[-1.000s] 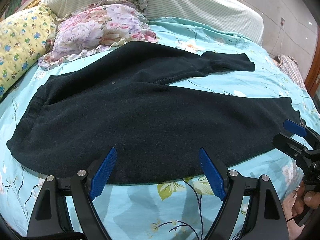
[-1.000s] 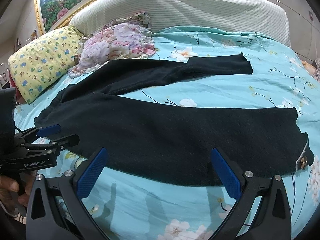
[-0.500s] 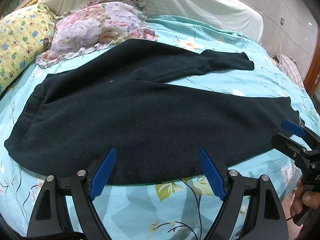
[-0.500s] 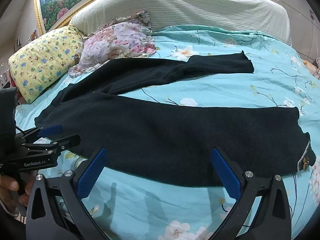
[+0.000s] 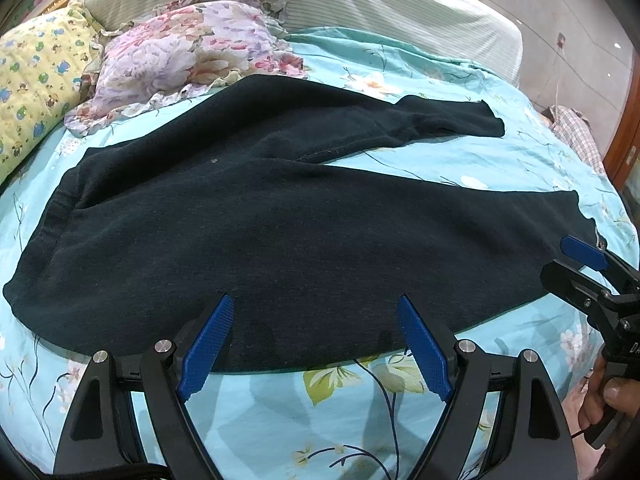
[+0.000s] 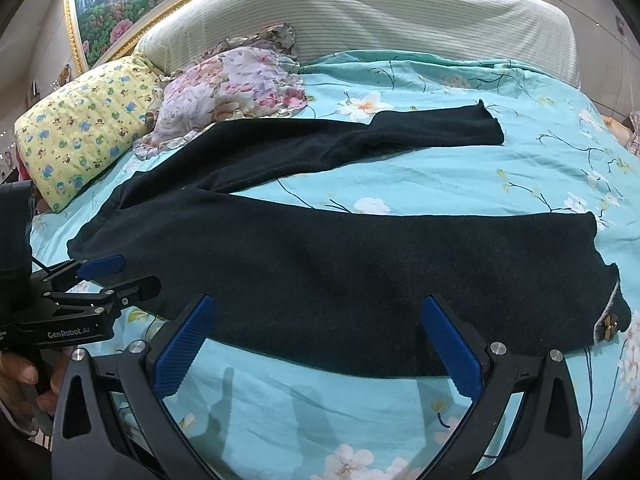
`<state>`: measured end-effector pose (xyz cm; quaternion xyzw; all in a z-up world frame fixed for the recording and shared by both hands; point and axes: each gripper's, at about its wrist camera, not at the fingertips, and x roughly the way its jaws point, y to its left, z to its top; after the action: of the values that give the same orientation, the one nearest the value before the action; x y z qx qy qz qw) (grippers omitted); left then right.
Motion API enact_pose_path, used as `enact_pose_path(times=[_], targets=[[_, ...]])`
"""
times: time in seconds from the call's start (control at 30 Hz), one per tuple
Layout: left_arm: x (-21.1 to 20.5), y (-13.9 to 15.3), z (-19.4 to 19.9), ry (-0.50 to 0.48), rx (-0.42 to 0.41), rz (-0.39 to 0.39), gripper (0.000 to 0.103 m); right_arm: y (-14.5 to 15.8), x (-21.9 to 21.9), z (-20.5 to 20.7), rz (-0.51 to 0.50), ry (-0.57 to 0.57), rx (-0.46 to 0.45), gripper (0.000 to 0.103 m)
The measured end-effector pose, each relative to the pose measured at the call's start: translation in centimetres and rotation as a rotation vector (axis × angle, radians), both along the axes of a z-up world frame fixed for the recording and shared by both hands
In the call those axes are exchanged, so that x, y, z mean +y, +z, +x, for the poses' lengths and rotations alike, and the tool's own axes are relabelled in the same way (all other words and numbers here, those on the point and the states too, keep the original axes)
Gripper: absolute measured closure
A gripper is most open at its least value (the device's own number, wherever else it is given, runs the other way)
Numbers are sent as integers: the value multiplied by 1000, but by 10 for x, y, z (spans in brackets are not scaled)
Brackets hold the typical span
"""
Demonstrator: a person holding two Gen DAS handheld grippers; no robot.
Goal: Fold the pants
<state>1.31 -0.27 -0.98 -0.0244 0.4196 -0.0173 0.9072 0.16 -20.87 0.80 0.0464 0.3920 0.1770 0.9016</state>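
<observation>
Since both the left claw [image 5: 312, 340] and right claw [image 6: 318, 340] hang wide open and empty, they could pinch the bedsheet [image 6: 440, 168] along with the pants' [image 6: 360, 264] near edge.

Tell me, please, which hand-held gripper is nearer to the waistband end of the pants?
Left. The left hand-held gripper hovers open by the near edge toward the waistband of the pants; the right hand-held gripper hovers open toward the cuff.

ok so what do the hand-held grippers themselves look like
Both match: the left hand-held gripper and right hand-held gripper have black angular frames with triangular cutouts, silver pivot bolts, and textured blue pads on the fingers. The left one's body reads "GenRobot.AI" in white, with a thin black cable behind it.
</observation>
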Motion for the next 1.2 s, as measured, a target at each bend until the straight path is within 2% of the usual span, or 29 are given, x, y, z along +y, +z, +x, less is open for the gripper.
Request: enact_pose_path(times=[0.73, 1.2], targets=[[2, 4, 17, -10, 14, -14, 18, 1, -2, 9, 30, -8, 13, 0], [0, 29, 75, -44, -9, -5, 18, 18, -32, 71, 79, -40, 39, 0]])
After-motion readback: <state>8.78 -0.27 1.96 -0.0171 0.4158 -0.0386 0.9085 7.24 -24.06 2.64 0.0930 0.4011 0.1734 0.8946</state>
